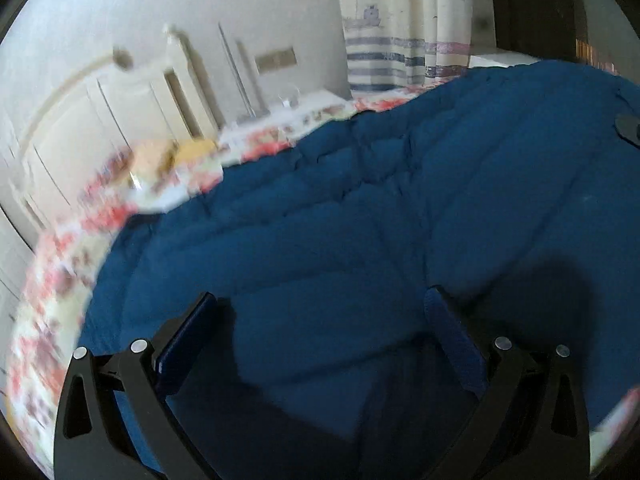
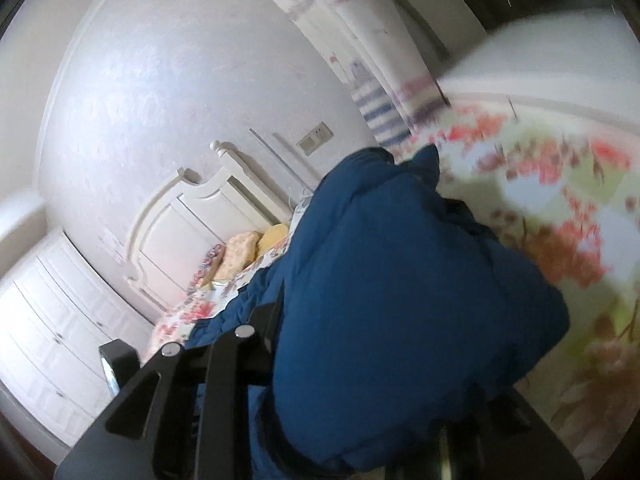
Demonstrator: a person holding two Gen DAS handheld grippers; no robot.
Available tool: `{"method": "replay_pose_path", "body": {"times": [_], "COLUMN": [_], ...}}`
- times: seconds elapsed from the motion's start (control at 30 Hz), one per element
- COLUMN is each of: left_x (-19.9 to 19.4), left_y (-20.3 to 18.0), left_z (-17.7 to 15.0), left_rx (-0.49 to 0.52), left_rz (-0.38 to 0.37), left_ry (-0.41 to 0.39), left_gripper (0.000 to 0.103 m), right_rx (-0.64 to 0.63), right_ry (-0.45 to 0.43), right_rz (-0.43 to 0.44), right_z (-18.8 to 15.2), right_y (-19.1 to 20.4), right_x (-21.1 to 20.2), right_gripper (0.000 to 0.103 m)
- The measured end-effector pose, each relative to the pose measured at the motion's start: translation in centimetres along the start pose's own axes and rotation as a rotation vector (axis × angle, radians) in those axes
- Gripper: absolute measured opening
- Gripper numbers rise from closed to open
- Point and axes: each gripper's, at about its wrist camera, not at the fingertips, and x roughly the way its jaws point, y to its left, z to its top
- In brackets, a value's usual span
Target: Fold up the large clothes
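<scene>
Blue puffy coat (image 1: 360, 200) lies spread over the flowery bed cover (image 1: 52, 280), near the white headboard (image 2: 180, 232). The left gripper (image 1: 324, 336) hangs just above it with its fingers spread wide and nothing between them. The right gripper (image 2: 360, 380) has its fingers pinched on a fat fold of the coat, lifted off the bed.
</scene>
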Motion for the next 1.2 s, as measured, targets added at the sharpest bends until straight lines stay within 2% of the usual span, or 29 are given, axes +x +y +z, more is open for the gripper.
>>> {"method": "replay_pose_path", "body": {"times": [0.03,0.13,0.2,0.27,0.3,0.33,0.4,0.43,0.5,0.57,0.6,0.67,0.73,0.8,0.9,0.97,1.03,1.1,1.13,1.2], "left_x": [-0.7,-3.1,-5.3,-8.4,-9.6,-10.8,-13.3,-14.3,-15.6,-16.6,-16.7,-16.6,-16.0,-15.3,-14.2,-12.6,-10.5,-6.7,-4.7,-0.3], "left_y": [0.2,0.4,2.2,6.8,8.9,11.3,17.1,20.0,24.3,27.4,28.0,28.2,27.6,26.9,24.3,21.8,19.9,18.3,17.7,17.5], "left_z": [-0.6,-3.7,-5.9,-8.0,-8.6,-9.3,-10.8,-11.6,-13.0,-14.5,-14.7,-14.9,-14.2,-12.1,-6.1,-0.7,3.2,6.3,7.1,7.3], "left_rx": [-0.007,0.020,-0.003,-0.127,-0.181,-0.242,-0.373,-0.442,-0.549,-0.621,-0.627,-0.605,-0.564,-0.508,-0.374,-0.268,-0.203,-0.149,-0.131,-0.107], "left_rz": [-0.024,-0.054,-0.148,-0.267,-0.277,-0.258,-0.170,-0.122,-0.058,-0.037,-0.029,-0.016,-0.044,-0.091,-0.252,-0.374,-0.429,-0.425,-0.403,-0.312], "left_ry": [-0.001,-0.026,-0.028,-0.070,-0.103,-0.143,-0.224,-0.255,-0.266,-0.279,-0.276,-0.257,-0.242,-0.233,-0.241,-0.204,-0.154,-0.059,-0.010,0.087], "left_gripper": [0.098,0.098,0.099,0.099,0.099,0.099,0.099,0.099,0.099,0.099,0.099,0.099,0.099,0.099,0.099,0.099,0.099,0.099,0.099,0.099], "right_rx": [-0.029,-0.224,-0.448,-0.679,-0.797,-0.945,-1.152,-1.309,-1.558,-1.809,-1.905,-1.957,-1.916,-1.925,-1.958,-1.963,-1.965,-1.963,-1.943,-1.855], "right_ry": [-0.010,-0.050,-0.091,-0.115,-0.119,-0.116,-0.104,-0.091,-0.056,0.043,0.030,-0.017,0.010,0.012,-0.014,-0.022,-0.033,-0.043,-0.022,0.045], "right_rz": [-0.015,-0.068,-0.110,-0.144,-0.159,-0.170,-0.191,-0.203,-0.230,-0.249,-0.281,-0.317,-0.298,-0.296,-0.331,-0.332,-0.324,-0.299,-0.246,-0.112], "right_z": [0.2,0.0,-1.3,-3.6,-5.1,-7.5,-11.6,-15.2,-21.5,-28.4,-30.8,-32.5,-31.5,-31.2,-32.1,-32.3,-32.1,-31.9,-31.3,-29.6], "right_y": [0.8,6.5,12.4,17.8,20.3,23.3,26.8,28.6,30.2,29.7,29.1,28.6,28.8,28.7,28.6,28.8,28.8,28.7,28.9,29.2], "right_x": [-0.1,-0.2,-0.2,0.2,0.9,1.8,3.6,5.1,7.0,9.4,10.1,10.3,10.1,10.1,10.2,10.0,9.9,8.9,7.9,5.5], "right_gripper": [0.025,0.025,0.025,0.025,0.025,0.026,0.026,0.027,0.028,0.033,0.034,0.033,0.033,0.034,0.034,0.035,0.038,0.047,0.051,0.076]}}
